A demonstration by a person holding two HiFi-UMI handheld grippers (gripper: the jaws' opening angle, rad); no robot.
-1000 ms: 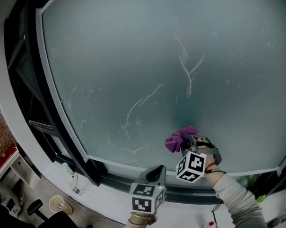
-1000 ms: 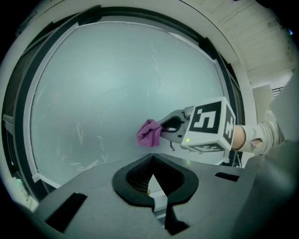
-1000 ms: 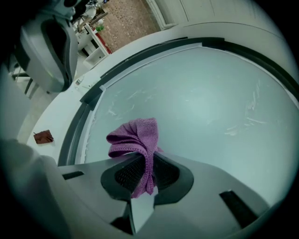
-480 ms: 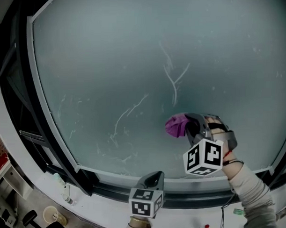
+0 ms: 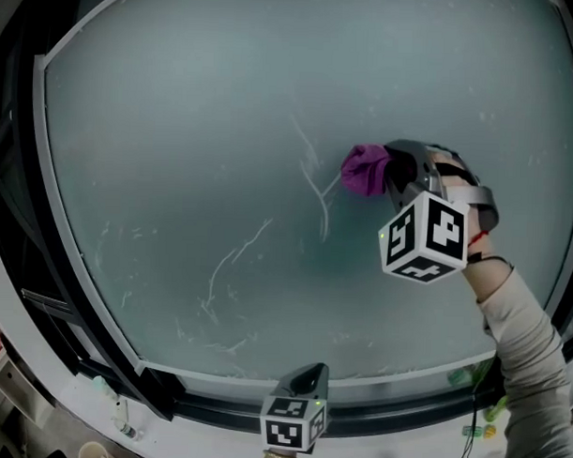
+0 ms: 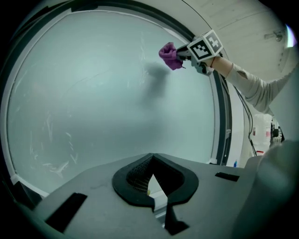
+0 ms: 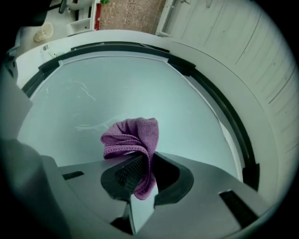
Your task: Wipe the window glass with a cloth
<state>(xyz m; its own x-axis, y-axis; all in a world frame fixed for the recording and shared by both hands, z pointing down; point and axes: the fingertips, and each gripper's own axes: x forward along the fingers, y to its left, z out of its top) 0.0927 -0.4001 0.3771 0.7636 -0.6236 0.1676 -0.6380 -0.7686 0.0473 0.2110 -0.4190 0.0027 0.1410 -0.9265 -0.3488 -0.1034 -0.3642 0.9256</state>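
The frosted window glass (image 5: 177,126) fills the head view, with white streaks (image 5: 313,182) near its middle and more at lower left. A bunched purple cloth (image 5: 365,169) is pressed on the glass just right of the middle streaks. My right gripper (image 5: 390,172) is shut on the purple cloth, and in the right gripper view the cloth (image 7: 132,134) bulges out between the closed jaws of that gripper (image 7: 148,161). My left gripper (image 5: 307,373) hangs low by the sill, shut and holding nothing, off the glass. The left gripper view shows its closed jaws (image 6: 152,159) with the cloth (image 6: 168,55) far up the pane.
A black frame (image 5: 122,363) and white sill (image 5: 195,436) border the glass below. A small bottle (image 5: 119,417) stands on the sill at lower left, and green items (image 5: 469,375) lie at lower right. A person's grey sleeve (image 5: 524,346) reaches up on the right.
My right gripper has carried the purple cloth up the glass, from near the bottom edge to beside the middle streaks. The left gripper has stayed low by the sill.
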